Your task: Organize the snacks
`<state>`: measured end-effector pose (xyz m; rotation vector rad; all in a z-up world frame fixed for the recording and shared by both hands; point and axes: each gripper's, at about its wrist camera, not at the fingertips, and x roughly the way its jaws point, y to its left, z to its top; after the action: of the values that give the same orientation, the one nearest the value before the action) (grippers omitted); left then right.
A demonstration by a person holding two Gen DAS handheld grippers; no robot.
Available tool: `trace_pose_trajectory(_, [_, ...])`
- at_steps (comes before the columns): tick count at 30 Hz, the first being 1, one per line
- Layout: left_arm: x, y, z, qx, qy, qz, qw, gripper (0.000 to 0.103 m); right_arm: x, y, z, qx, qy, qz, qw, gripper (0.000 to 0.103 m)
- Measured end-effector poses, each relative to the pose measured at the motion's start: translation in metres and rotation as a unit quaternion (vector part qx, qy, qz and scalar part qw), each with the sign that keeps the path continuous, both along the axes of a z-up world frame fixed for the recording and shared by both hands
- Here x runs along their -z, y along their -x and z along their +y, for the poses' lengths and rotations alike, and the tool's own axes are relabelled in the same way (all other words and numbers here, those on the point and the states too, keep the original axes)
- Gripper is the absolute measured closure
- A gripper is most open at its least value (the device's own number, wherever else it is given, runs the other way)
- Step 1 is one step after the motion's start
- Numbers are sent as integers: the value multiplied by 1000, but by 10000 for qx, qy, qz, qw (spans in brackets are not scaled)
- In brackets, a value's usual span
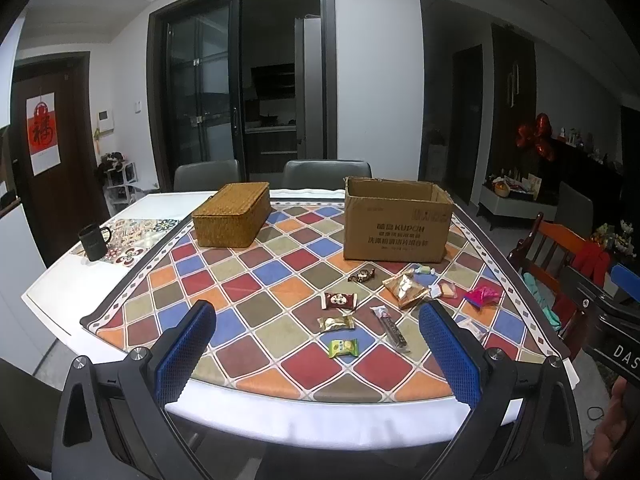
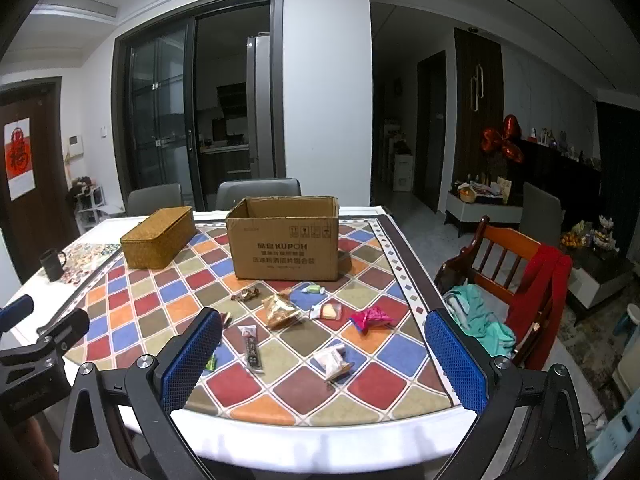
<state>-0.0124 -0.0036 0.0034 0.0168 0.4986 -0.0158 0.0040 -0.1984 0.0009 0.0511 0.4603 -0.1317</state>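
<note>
Two grippers were held over the near edge of the table [image 1: 52, 292], both pointing a little downward. The left gripper [image 1: 316, 344] had its jaws spread wide with nothing between them, and the right gripper [image 2: 324, 354] stood the same way, wide apart and empty.

The snacks lay loose on the checkered cloth [image 1: 240, 312], between the grippers and the open cardboard box [image 2: 286, 240]. I counted ten wrapped pieces: a green packet [image 1: 343, 347], a pale gold one [image 1: 336, 323], a brown one [image 1: 339, 301], a long dark stick [image 2: 252, 346], a white packet [image 2: 334, 362], a pink one [image 2: 371, 317], a golden bag [image 2: 280, 309], a clear packet with a biscuit [image 2: 326, 311], a dark twisted candy [image 2: 245, 293] and a small pale green candy [image 2: 313, 289]. There were also one woven basket [image 2: 158, 236] with its lid shut and one black mug [image 1: 94, 241].

In my judgement, the flat wrappers could slide on the smooth cloth when a finger pushes them, so a grip may close on air. The golden bag and the biscuit packet lay close together, and one closing could catch both.
</note>
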Motion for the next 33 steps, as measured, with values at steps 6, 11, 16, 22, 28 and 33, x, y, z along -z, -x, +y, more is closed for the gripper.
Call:
trace_pose_trajectory(6, [-1, 2, 0, 1, 12, -42, 10000, 0, 0, 0, -2, -9, -5, -6, 10000, 0])
trace_pose_trajectory(11, [-2, 3, 1, -1, 18, -53, 10000, 0, 0, 0, -2, -7, 1, -17, 10000, 0])
trace_pose_trajectory(16, [-2, 3, 1, -4, 16, -56, 10000, 0, 0, 1, -2, -8, 3, -21, 10000, 0])
trace_pose_trajectory(22, [-2, 3, 2, -3, 12, -61, 10000, 0, 0, 2, -2, -3, 1, -35, 10000, 0])
trace_pose_trajectory(28, [-4, 3, 4, -7, 20, -69, 10000, 0, 0, 2, -1, -5, 9, -39, 10000, 0])
trace_pose_trajectory(33, [-3, 3, 4, -9, 15, -71, 10000, 0, 0, 2, -2, -8, 1, -37, 10000, 0])
